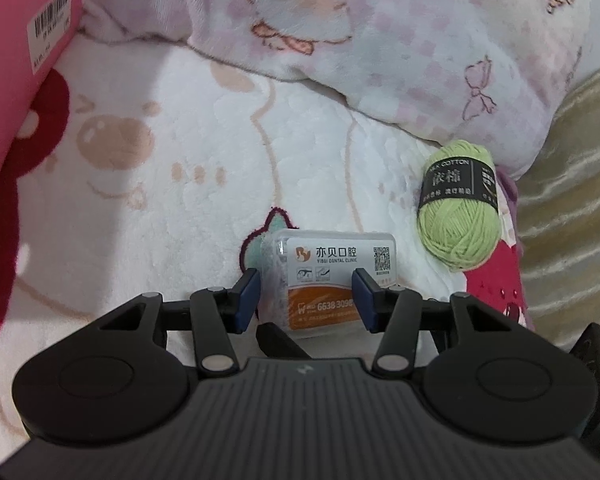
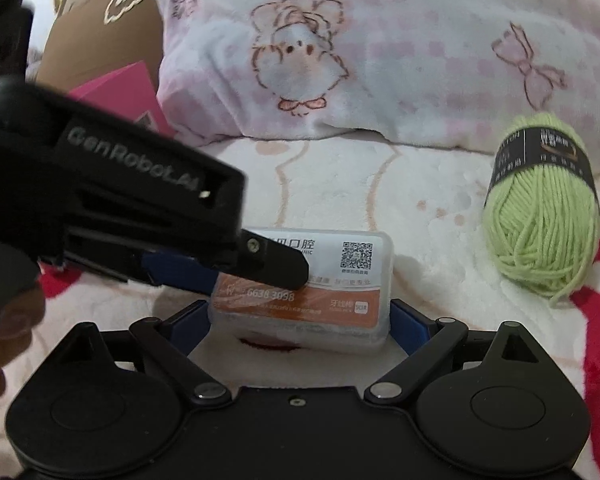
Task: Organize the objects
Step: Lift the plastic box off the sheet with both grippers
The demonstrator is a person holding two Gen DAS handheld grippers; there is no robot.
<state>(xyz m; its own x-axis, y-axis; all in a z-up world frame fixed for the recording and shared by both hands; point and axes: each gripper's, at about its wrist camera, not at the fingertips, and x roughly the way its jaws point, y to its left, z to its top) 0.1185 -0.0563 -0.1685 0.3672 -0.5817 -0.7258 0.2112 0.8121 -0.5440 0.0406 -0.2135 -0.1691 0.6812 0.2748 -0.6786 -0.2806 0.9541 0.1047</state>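
Floss box [image 1: 332,280] lies crosswise between both jaw pairs. Left gripper [image 1: 307,298] pinches it end to end; right gripper [image 2: 300,322] brackets its ends, contact indeterminable.

bedroom: plush cartoon blankets [image 1: 380,40]

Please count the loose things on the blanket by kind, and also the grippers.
Dental floss box: 1
Green yarn ball: 1
Pink box: 1
Grippers: 2, left gripper, right gripper
Total: 5
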